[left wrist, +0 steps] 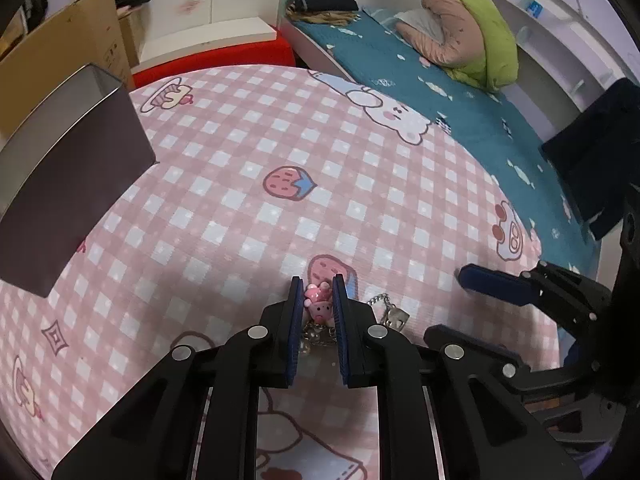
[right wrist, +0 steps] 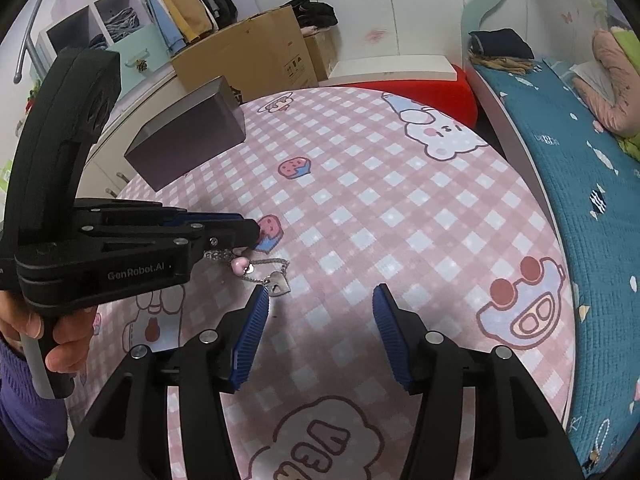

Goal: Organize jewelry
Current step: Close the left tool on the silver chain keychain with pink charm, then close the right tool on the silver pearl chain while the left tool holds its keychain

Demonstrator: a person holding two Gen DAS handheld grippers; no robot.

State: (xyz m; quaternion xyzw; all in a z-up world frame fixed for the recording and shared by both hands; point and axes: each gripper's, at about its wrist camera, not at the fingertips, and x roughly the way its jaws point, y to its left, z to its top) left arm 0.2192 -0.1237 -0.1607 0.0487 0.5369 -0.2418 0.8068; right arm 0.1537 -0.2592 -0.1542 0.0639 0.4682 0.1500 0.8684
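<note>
Left gripper (left wrist: 316,292): fingers pinched nearly together on the pink charm (left wrist: 319,304), down at the near edge of the table (left wrist: 248,128).
Right gripper (right wrist: 320,300): fingers about half spread, holding nothing, hovering just right of the chain.
Chain bracelet (right wrist: 260,270): lay slack on the checked cloth, heart padlock (right wrist: 279,285) trailing right.
Handling: light, limp and likely slippery; links would sag and snag.
Best hold: the chunky charm, not the thin chain.
Grey box (right wrist: 188,140): far left, well apart.
</note>
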